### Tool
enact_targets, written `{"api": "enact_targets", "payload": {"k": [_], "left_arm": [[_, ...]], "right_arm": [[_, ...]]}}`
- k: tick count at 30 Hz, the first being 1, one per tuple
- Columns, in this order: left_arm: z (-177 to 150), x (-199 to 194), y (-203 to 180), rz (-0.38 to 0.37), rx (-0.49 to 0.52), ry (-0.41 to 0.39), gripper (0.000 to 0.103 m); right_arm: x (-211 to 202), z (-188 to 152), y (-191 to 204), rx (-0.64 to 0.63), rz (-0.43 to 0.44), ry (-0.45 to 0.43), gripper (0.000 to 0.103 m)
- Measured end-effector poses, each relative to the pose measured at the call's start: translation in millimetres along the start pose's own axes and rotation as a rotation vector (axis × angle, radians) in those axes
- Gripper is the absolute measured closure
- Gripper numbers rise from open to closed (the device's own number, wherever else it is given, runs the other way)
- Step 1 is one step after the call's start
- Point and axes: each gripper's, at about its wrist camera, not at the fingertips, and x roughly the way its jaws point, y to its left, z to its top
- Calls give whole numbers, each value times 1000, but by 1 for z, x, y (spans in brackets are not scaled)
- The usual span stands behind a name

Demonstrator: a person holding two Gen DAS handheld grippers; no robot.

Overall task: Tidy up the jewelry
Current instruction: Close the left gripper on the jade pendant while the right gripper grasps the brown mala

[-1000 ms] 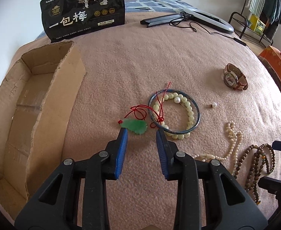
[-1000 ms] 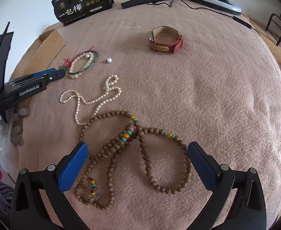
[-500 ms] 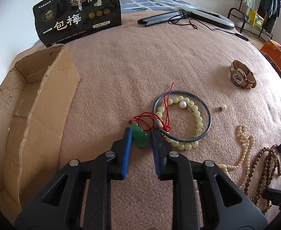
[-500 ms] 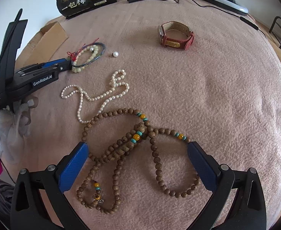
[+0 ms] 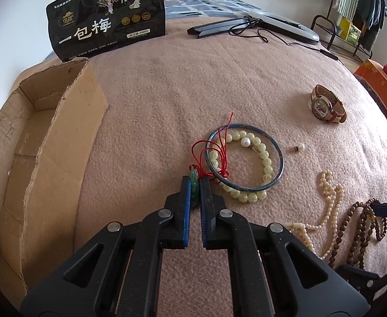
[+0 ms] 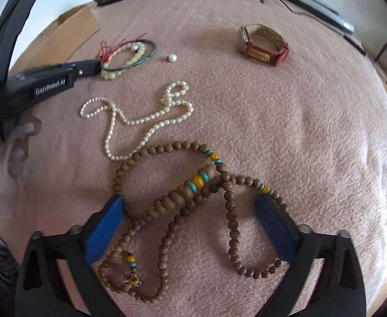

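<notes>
Now that the left tool [image 5: 195, 185] has closed on the green pendant [image 5: 194, 178], which a second ago lay free between open pads, the piece can be lifted; it sits just left of the blue bangle [image 5: 245, 158], its red cord [image 5: 215, 153] draped over the rim; the box [image 5: 35, 142] waits well left of the bangle; the right tool [image 6: 189, 220] has come down, jaws closing around wooden beads [image 6: 182, 198], not yet pressing, right of the bangle.

Left tool [image 5: 195, 185] clamped shut; right tool [image 6: 189, 218] spread wide, jaws closing.
</notes>
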Motion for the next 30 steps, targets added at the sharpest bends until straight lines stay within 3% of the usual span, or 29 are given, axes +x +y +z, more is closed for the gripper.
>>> {"api": "enact_targets", "payload": {"k": [1,2,3,4,6,8,14,30], "left_arm": [[0,-1,1,-3,-5,0,99],[0,-1,2,-6,-10,1,99],[-1,-2,3,-11,-17,2,99],[-1,-3,3,-13,-21,2,99],[-3,-6,4,-16,-28,1,99],[-4,-9,5,-20,-35,1,99],[-8,-29,1,-30,-35,-27,99],[2,-134,3,-73,-73,-228,99]], "right_arm": [[-1,0,3,-10,-5,-6,19],[-3,0,5,-16,-4,-12,31],[-4,0,8,-24,-33,-15,50],[-5,-1,9,-34,-48,-19,55],[-7,0,10,-39,-48,-28,81],[-10,0,10,-37,-48,-34,93],[-27,-1,-9,19,18,-45,98],[-100,4,-31,32,72,-233,98]]}}
